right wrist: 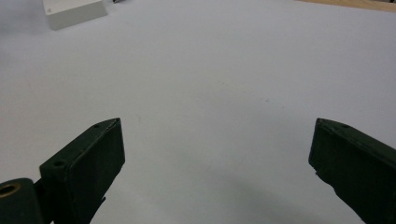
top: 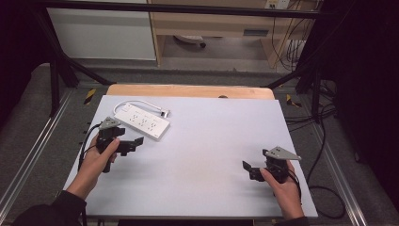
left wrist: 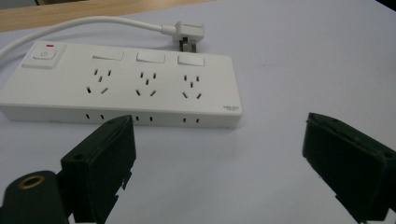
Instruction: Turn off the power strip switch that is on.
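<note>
Hovering with jaws spread wide, the left gripper (left wrist: 217,154) faces the white power strip (left wrist: 121,88), which lies flat at about ten o'clock on the white table sheet (top: 211,141), its plug (left wrist: 189,36) just behind it. The right gripper (top: 249,170), equally spread and empty, waits well apart near four o'clock. A risk, as I judge it: closing off-centre on the smooth casing could slide or swivel the strip, and its cord (left wrist: 88,22) could drag.

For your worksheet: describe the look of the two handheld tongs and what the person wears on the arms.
Both the left tongs and the right tongs are black, each with two blocky flat-faced jaws and a grey three-cornered plate on top. A black cable trails from each. A brass-coloured ring sits beside one jaw in each gripper view. The person's sleeves are dark.
</note>
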Demonstrator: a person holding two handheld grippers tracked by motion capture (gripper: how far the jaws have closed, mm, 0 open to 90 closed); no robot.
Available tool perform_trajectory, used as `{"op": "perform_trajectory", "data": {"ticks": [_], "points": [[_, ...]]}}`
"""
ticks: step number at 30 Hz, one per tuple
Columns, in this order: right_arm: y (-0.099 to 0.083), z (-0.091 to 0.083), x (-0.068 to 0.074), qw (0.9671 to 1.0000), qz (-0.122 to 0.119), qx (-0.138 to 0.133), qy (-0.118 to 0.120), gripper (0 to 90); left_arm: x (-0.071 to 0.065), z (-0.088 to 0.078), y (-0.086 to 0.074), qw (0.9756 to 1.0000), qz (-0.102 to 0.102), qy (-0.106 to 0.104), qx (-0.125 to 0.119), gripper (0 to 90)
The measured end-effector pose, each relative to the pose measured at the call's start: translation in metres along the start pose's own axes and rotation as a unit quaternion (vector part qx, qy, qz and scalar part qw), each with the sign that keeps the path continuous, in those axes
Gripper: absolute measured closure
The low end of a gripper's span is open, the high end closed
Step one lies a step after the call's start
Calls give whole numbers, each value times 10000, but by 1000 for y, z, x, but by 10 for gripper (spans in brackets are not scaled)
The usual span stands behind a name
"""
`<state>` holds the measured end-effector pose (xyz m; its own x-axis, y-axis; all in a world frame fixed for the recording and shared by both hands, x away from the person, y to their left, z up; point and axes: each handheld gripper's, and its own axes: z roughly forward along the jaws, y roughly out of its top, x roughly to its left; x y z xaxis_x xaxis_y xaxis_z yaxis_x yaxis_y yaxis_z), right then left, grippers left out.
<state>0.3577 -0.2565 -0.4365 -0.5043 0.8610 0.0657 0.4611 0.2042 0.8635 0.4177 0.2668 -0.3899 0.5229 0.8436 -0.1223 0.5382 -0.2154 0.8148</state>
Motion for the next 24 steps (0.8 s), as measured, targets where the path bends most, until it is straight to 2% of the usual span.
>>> {"op": "perform_trajectory", "data": {"ticks": [11, 16, 24], "points": [[0, 0, 0, 10000, -2, -5, -18, 40, -6, -30, -13, 9997, -9, 1, -245, 96], [0, 0, 0, 10000, -1, -11, -22, 40, -9, -41, -27, 9993, -102, 24, -365, 96], [0, 0, 0, 10000, -2, -3, -36, 39, -18, -50, -53, 9991, -68, -13, -409, 94]]}}
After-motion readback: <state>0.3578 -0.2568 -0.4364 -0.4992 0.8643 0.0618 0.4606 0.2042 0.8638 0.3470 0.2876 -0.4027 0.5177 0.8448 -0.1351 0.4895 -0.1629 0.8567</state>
